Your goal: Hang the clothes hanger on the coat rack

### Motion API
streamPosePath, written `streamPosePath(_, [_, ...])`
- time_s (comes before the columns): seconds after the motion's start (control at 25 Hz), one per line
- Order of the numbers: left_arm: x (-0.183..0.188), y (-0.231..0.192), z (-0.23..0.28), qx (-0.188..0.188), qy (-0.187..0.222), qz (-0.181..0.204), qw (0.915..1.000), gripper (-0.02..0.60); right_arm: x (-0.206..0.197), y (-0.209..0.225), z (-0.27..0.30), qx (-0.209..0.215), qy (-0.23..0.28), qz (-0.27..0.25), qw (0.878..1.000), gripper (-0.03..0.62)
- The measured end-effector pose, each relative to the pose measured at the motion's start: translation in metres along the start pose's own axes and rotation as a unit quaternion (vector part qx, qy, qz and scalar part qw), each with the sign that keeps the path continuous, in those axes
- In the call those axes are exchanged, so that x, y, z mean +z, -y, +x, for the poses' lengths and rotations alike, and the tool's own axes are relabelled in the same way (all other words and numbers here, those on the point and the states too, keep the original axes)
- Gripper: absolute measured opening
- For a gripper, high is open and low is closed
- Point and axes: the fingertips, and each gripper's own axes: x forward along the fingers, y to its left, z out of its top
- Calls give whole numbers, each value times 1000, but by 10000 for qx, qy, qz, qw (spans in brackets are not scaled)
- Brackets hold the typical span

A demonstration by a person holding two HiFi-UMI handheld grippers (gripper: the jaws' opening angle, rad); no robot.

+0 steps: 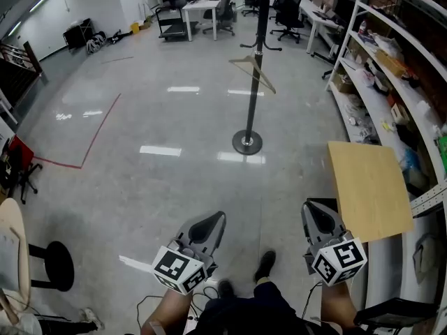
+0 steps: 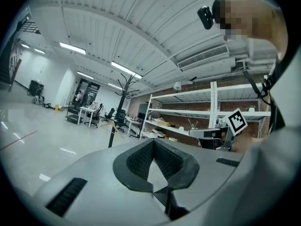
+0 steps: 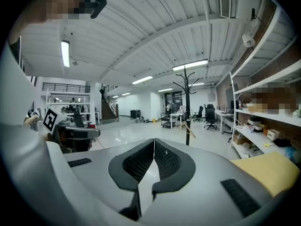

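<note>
A black coat rack (image 1: 255,61) stands on a round base in the middle of the floor, some way ahead of me. A pale wooden hanger (image 1: 253,72) hangs from one of its low hooks, tilted. My left gripper (image 1: 218,219) and right gripper (image 1: 312,211) are held low near my body, far from the rack, both shut with nothing between the jaws. The left gripper view shows its jaws (image 2: 154,142) meeting, with the rack (image 2: 123,86) and hanger (image 2: 113,126) small in the distance. Past the closed right gripper (image 3: 154,142), the rack (image 3: 186,107) and hanger (image 3: 188,127) appear again.
Long white shelving (image 1: 391,68) full of items lines the right side, with a light wooden board (image 1: 370,187) jutting out near my right gripper. A black stool (image 1: 52,264) stands at the left. Desks and office chairs (image 1: 209,9) fill the far end. A red tape line (image 1: 98,135) marks the floor.
</note>
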Motion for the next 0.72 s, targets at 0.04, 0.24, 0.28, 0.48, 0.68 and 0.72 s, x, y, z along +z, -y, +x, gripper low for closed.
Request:
streamPosePath(0.04, [-2, 2, -8, -2, -7, -29, 10000, 0, -1, -6, -8, -13, 5, -11, 10000, 9])
streamPosePath(0.24, [2, 20, -37, 11, 37, 22, 10000, 0, 0, -24, -43, -75, 56, -30, 10000, 9])
streamPosePath(0.28, [3, 26, -42, 28, 65, 50, 10000, 0, 2, -25, -51, -72, 83, -44, 9999, 9])
streamPosePath(0.48, [9, 69, -63, 124, 164, -17, 9998, 0, 7, -31, -91, 87, 174, 39, 9998, 9])
streamPosePath(0.68, [7, 122, -65, 56, 79, 306, 9995, 0, 5, -24, -136, 216, 320, 18, 9993, 8])
streamPosePath(0.72, [6, 129, -66, 68, 58, 329, 9994, 0, 2, -23, -144, 235, 317, 63, 9992, 8])
